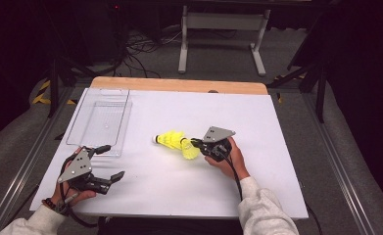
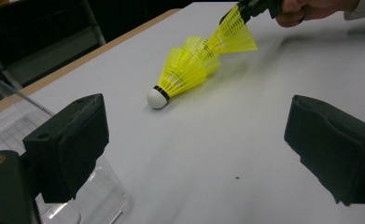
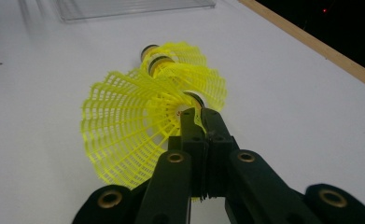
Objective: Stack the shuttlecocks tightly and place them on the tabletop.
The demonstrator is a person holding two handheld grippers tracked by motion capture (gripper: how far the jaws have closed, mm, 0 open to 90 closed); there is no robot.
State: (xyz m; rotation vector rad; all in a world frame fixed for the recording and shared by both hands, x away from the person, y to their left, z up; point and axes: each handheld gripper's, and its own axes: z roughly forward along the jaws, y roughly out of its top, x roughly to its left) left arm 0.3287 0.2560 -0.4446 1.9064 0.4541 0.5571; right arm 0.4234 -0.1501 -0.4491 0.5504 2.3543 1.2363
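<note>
Yellow shuttlecocks lie mid-table. Two or three of them lie nested as a stack point(image 1: 170, 139) point(image 2: 185, 70) point(image 3: 189, 70), white cork pointing left. My right gripper point(image 1: 198, 143) point(image 2: 245, 7) point(image 3: 199, 116) is shut on one more shuttlecock point(image 1: 189, 150) point(image 2: 234, 32) point(image 3: 124, 126), near its cork end, its skirt fanning out beside the stack. Whether it touches the stack I cannot tell. My left gripper point(image 1: 110, 161) point(image 2: 199, 149) is held open near the table's front left, nothing between its jaws, facing the shuttlecocks from a distance.
A clear plastic tray point(image 1: 98, 122) point(image 2: 12, 116) point(image 3: 133, 7) rests at the table's left, just beyond my left gripper. The white table top point(image 1: 238, 112) has a wooden far edge point(image 1: 179, 84). A metal stand point(image 1: 223, 29) and cables sit on the floor behind.
</note>
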